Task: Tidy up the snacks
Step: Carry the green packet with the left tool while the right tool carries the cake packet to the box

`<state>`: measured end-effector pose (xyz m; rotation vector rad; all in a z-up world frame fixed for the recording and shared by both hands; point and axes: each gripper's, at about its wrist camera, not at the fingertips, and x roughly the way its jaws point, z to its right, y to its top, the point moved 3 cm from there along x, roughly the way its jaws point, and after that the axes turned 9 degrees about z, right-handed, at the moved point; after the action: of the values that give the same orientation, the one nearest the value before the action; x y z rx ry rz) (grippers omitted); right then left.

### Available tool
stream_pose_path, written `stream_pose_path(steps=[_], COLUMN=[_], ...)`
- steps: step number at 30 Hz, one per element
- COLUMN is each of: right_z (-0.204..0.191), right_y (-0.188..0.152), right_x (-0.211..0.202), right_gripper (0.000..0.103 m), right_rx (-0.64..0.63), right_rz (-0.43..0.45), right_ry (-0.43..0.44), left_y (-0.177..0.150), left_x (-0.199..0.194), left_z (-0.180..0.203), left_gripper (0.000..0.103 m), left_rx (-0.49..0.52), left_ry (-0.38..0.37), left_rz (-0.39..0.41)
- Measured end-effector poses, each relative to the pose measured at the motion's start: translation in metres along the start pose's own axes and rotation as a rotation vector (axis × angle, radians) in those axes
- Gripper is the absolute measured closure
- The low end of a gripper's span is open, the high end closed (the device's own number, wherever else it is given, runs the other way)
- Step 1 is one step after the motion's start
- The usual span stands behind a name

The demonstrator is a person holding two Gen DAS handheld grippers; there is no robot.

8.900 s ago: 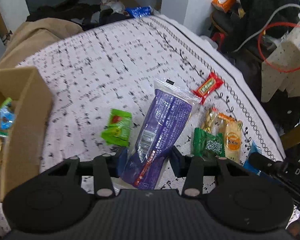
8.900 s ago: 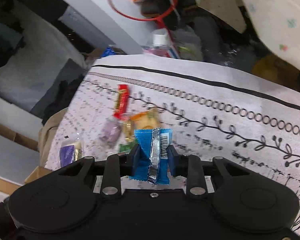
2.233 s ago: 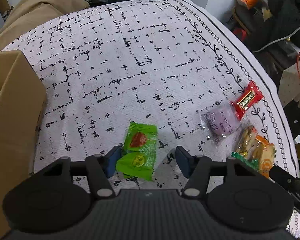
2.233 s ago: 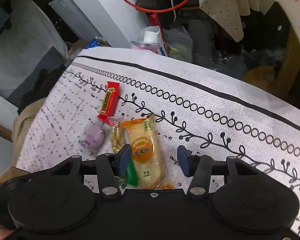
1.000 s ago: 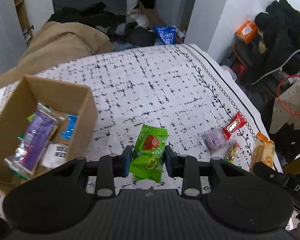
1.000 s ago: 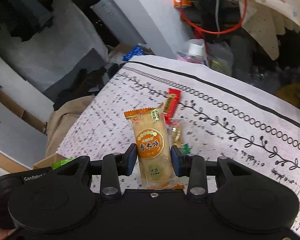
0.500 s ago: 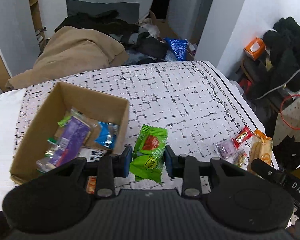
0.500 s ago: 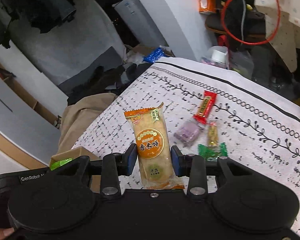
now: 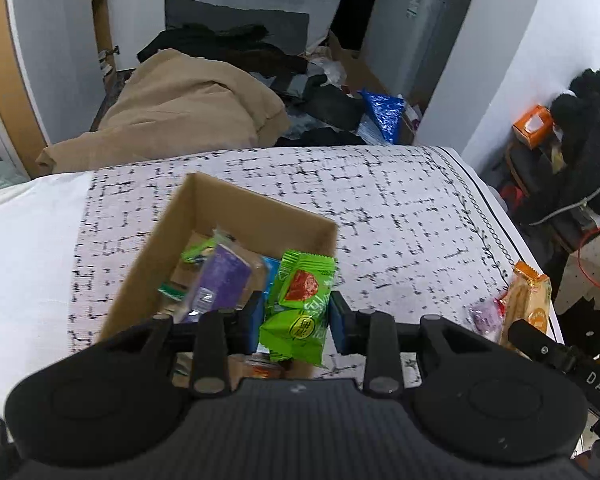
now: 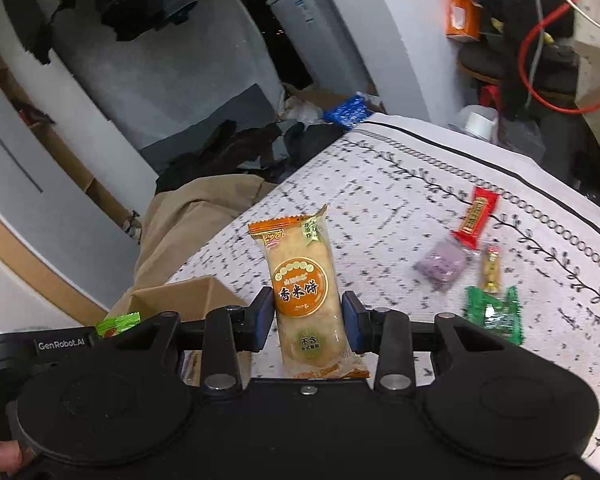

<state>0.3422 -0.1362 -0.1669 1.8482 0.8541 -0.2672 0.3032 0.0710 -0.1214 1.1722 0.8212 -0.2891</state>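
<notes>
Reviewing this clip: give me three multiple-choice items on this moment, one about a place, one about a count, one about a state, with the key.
1. Where is the green packet?
A. Lying on the tablecloth
B. Clamped in the left gripper at the cardboard box
C. On the floor

2. How many loose snacks lie on the tablecloth in the right wrist view?
A. One
B. Four
C. Seven

3. What is the right gripper doing?
A. Shut on the orange rice cracker pack
B. Open, holding nothing
C. Shut on a bottle

Key: 1 B, the packet sits between the blue pads over the box's near corner. 2 B, a red bar, a purple sweet, a small yellow packet and a dark green packet. 3 A, both pads press the pack's sides and it stands upright off the cloth.
</notes>
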Motion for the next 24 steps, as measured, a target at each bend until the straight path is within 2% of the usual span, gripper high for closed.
stream_pose_path(steps=[13, 24], right_z=[-0.049, -0.090], right_y=[-0.017, -0.031], right_x=[0.009, 0.019], right_gripper=[0.067, 0.067], right_rx=[-0.093, -0.171], right_rz=[-0.021, -0.046], right_ry=[0.017, 0.041], left_y=[0.011, 0.012], left_x=[-0.003, 0.013], left_z=[-0.057, -0.091], left_gripper=[0.070, 0.070], left_rx=[-0.065, -0.099], left_ry=[0.020, 0.009], left_rz=[-0.004, -0.050])
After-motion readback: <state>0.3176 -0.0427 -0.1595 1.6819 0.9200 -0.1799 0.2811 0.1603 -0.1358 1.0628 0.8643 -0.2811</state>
